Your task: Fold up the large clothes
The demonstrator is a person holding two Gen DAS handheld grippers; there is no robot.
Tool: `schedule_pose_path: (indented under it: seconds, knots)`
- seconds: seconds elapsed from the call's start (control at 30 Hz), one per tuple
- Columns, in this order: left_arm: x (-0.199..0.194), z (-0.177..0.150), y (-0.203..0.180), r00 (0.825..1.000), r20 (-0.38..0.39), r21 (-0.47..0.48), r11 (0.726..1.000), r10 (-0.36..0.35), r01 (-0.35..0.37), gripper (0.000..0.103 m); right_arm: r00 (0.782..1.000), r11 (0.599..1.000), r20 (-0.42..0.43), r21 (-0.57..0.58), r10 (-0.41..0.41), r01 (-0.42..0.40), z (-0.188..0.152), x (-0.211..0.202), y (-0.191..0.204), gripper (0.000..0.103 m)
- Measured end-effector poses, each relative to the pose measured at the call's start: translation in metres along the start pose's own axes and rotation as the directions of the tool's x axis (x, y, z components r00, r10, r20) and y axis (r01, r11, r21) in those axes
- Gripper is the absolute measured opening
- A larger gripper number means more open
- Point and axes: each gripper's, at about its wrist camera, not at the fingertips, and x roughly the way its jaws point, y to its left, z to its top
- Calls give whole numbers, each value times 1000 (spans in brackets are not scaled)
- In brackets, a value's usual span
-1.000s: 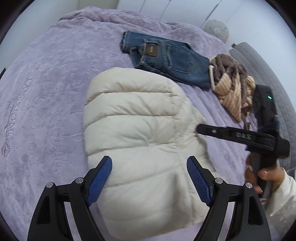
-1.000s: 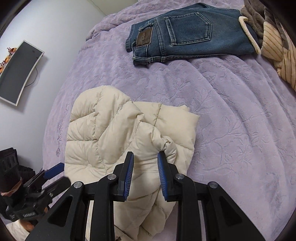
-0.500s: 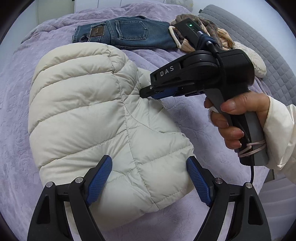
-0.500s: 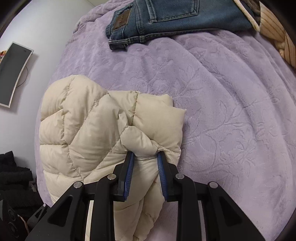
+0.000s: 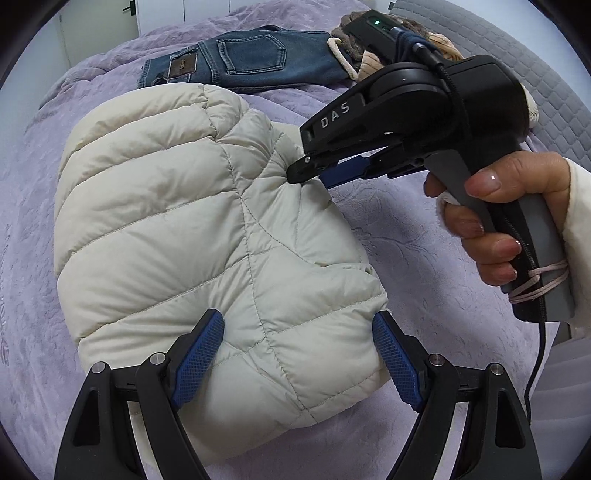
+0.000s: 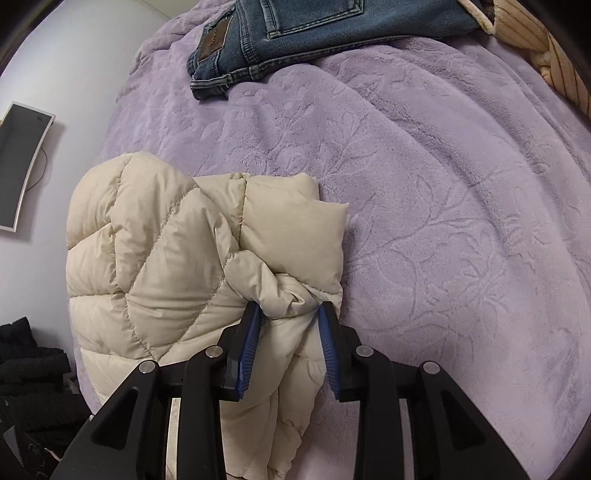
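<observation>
A cream quilted puffer jacket [image 5: 177,229] lies folded into a thick bundle on the purple bedspread [image 5: 33,206]. My left gripper [image 5: 295,356] is open, its blue pads on either side of the bundle's near edge, not pinching it. My right gripper [image 6: 289,334] is shut on a bunched fold of the jacket [image 6: 147,273] at the bundle's right side. It also shows in the left wrist view [image 5: 314,171], held by a hand, with its tips pressed into the jacket.
Folded blue jeans [image 5: 251,59] lie at the far side of the bed, also in the right wrist view [image 6: 295,33]. A brown and striped garment [image 5: 369,55] is heaped beside them. A grey quilted headboard [image 5: 535,66] is at right. Dark items [image 6: 26,376] are off the bed's edge.
My right gripper has closed on a fold of the jacket and come closer to my left gripper. The left gripper has moved in over the bundle's near edge, still open.
</observation>
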Motion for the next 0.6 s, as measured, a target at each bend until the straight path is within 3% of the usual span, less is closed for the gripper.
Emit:
schedule_pose_path:
  seconds: [0.2, 0.37, 0.6]
  knots:
    - [-5, -2, 1, 1000, 4, -3, 1000, 7, -7, 84, 1000, 1000, -3, 1, 17, -17, -16, -25, 3, 34]
    - [-8, -3, 3, 1000, 13, -10, 1000, 10, -10, 84, 997, 998, -57, -34, 56, -58, -40, -35, 12, 36]
    - [-30, -1, 22, 1000, 15, -92, 996, -13, 14, 84, 994, 998, -97, -21, 52, -54, -62, -28, 13, 36]
